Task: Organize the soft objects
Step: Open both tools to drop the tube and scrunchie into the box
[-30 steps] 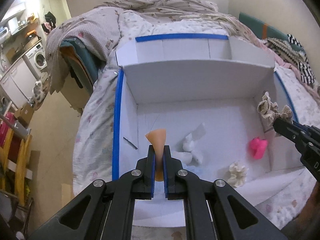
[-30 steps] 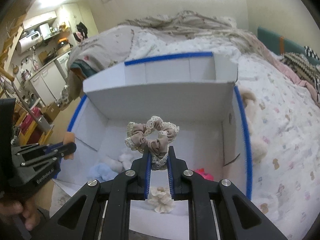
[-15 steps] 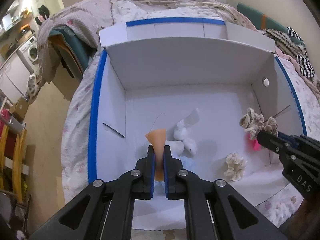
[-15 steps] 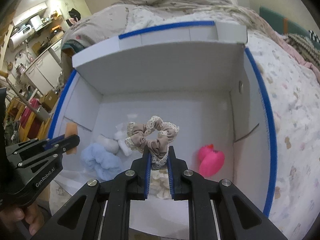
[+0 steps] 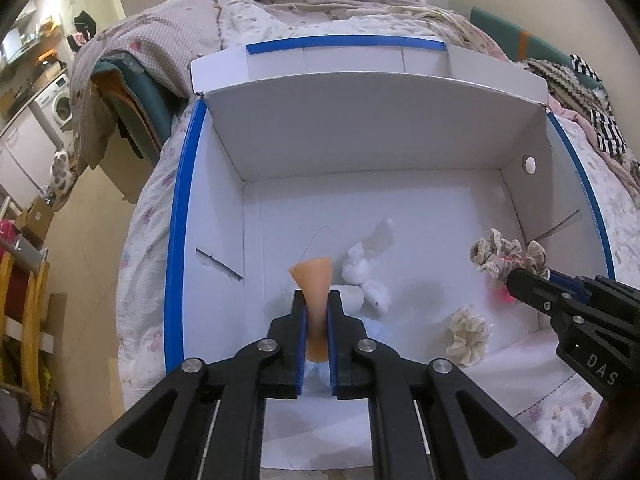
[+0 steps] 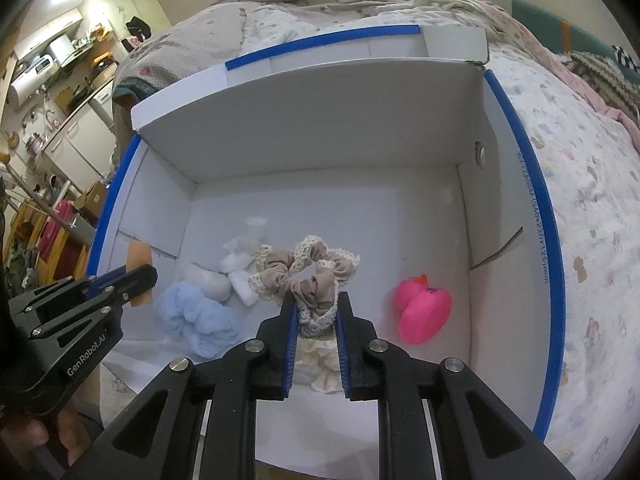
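- My left hand-held gripper (image 5: 316, 316) is closed tight on a peach-coloured, smooth soft wedge (image 5: 314, 280); the wedge flares out above the blue pads, so I judge it rubbery or foam-like and pinched at its narrow waist to keep it from slipping.
- My right hand-held gripper (image 6: 316, 316) is clamped on a beige gathered-fabric scrunchie with cream lace edging (image 6: 308, 274). I hold it by one bunched side, so the rest of the ring stands free above the jaws.
- Both things hang over the open white cardboard box with blue-taped rims (image 5: 360, 140) that sits on the floral-print bed (image 6: 580, 200), which I take as the collecting place; neither is let go yet.
- Already on the box floor: a fluffy pale-blue scrunchie (image 6: 196, 320), white cottony puffs (image 6: 236, 272), a cream ruffled scrunchie (image 5: 468, 334) and a glossy pink duck toy (image 6: 424, 308), well apart from the blue one.
- The fabrics look limp and light; I expect them to drop and settle without bouncing.
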Motion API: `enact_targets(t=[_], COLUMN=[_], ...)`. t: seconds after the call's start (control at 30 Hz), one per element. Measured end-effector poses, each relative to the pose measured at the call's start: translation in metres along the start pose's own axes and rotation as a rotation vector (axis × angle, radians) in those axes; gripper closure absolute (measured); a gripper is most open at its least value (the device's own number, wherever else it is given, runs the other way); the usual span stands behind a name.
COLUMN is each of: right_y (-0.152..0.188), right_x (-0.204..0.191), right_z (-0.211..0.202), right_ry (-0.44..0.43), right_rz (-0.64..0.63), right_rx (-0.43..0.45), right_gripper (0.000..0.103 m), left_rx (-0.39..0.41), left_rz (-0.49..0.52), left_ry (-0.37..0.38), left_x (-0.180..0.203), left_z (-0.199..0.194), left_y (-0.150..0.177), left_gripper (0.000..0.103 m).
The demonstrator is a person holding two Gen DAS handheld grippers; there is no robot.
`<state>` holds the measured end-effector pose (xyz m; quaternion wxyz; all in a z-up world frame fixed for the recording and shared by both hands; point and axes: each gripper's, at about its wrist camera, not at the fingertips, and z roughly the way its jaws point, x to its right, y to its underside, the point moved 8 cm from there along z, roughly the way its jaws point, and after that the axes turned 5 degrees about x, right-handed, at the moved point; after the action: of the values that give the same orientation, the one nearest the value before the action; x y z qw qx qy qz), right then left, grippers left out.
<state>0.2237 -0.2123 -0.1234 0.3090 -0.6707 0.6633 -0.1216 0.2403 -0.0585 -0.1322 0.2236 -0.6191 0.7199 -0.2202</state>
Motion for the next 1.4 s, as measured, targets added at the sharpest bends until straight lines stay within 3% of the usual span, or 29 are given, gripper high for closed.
enact_targets(t=[0.07,0.1,0.13,0.17,0.37,0.43,0.5,0.8,0.97,1.03,1.1,1.4], right_y=[-0.001,-0.001,-0.002,-0.004,-0.006,-0.006,-0.008,-0.019,-0.021,-0.022,-0.021,-0.023], right_x=[0.001,0.002,0.003,0.003,0.0,-0.001,-0.002,0.003,0.001,0.0,0.0,0.005], right_z=[0.0,0.0,-0.001,-0.003,-0.003,-0.003,-0.005,-0.015,-0.017,-0.018,-0.019,-0.025], right_ry=[0.0,-0.001,-0.003,-0.008,-0.008,0.001,0.004,-0.036,-0.033,-0.025,-0.029,-0.015], right_rz=[0.01,0.018,0.027,0.039,0.029,0.02,0.014,0.082,0.066,0.057,0.064,0.082], right_rx=[0.001,0.001,0.005,0.016,0.024,0.027,0.044,0.12,0.135,0.144,0.142,0.168], right_gripper=[0.072,0.056,0.034,0.029,0.023,0.007,0.0,0.0,0.0,0.0,0.0,0.0], left_rx=[0.0,0.002,0.0,-0.004,-0.003,0.0,0.0,-0.006,0.013,0.027,0.041,0.092], left_rz=[-0.001,-0.002,-0.002,0.0,-0.011,-0.016,-0.018,-0.037,-0.032,-0.035,-0.041,-0.053], left_ry=[-0.002,-0.004,-0.007,-0.008,-0.004,-0.005,-0.004,-0.004,-0.01,-0.015,-0.022,-0.026], left_x=[-0.001,-0.001,-0.001,-0.002,-0.004,-0.005,-0.006,-0.009,-0.007,-0.008,-0.01,-0.016], left_z=[0.0,0.001,0.001,0.002,0.001,0.0,0.0,0.0,-0.004,-0.007,-0.01,-0.025], left_y=[0.001,0.001,0.001,0.002,0.001,0.001,0.001,0.001,-0.001,-0.003,-0.006,-0.01], left_gripper=[0.095,0.094,0.094,0.094,0.092,0.091,0.091,0.081,0.059,0.045,0.039,0.036])
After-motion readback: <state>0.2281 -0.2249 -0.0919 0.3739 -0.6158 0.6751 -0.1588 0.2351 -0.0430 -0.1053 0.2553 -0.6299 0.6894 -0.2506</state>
